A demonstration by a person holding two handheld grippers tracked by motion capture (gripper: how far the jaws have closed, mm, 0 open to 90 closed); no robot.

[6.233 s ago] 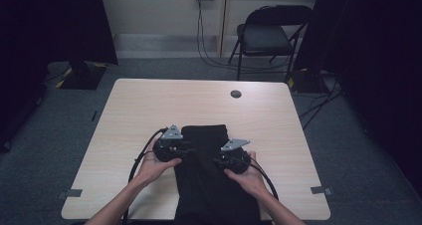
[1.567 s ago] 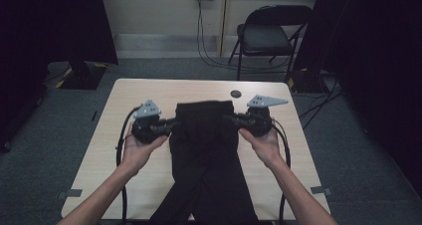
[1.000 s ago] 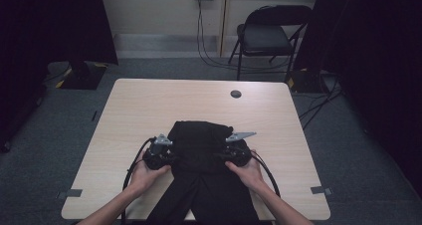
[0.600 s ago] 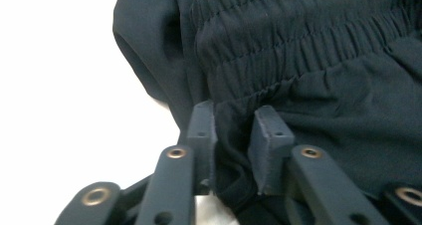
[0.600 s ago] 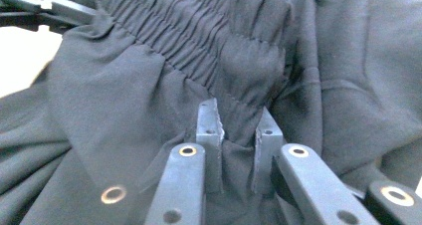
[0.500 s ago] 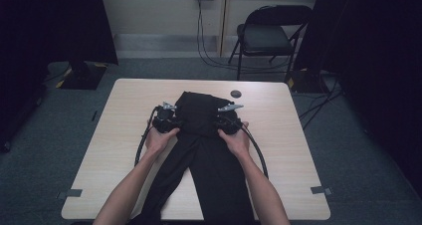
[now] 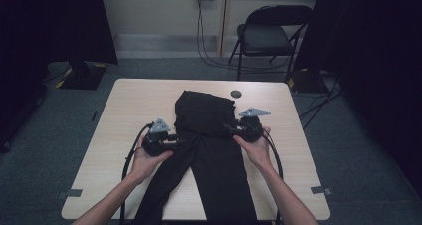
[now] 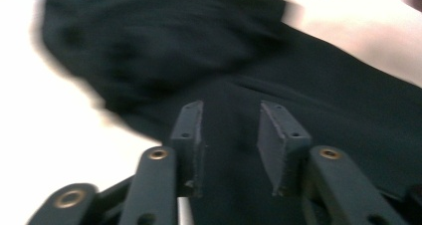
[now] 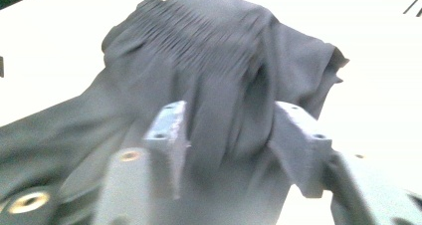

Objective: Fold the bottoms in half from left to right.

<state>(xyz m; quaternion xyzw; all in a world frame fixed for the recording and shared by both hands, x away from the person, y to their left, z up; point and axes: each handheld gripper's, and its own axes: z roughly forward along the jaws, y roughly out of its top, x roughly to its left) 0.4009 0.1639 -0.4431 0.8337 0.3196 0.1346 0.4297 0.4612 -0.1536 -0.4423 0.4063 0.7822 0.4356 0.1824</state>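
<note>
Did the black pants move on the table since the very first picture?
Yes. The black pants now stretch farther up the table, their top nearly beside the small black disc.

Both gripper views are motion-blurred. The black fabric trousers (image 7: pixel 209 140) run off the bottom edge of the high view, so the leg ends are cut off. Ahead of the right gripper (image 9: pixel 229 135), a fold lies between the jaws; contact cannot be determined. The small dark round object (image 7: pixel 236 93) beyond the right gripper is too small to identify.

trousers (image 7: pixel 206 135) top folded, tongs pulled back
</note>
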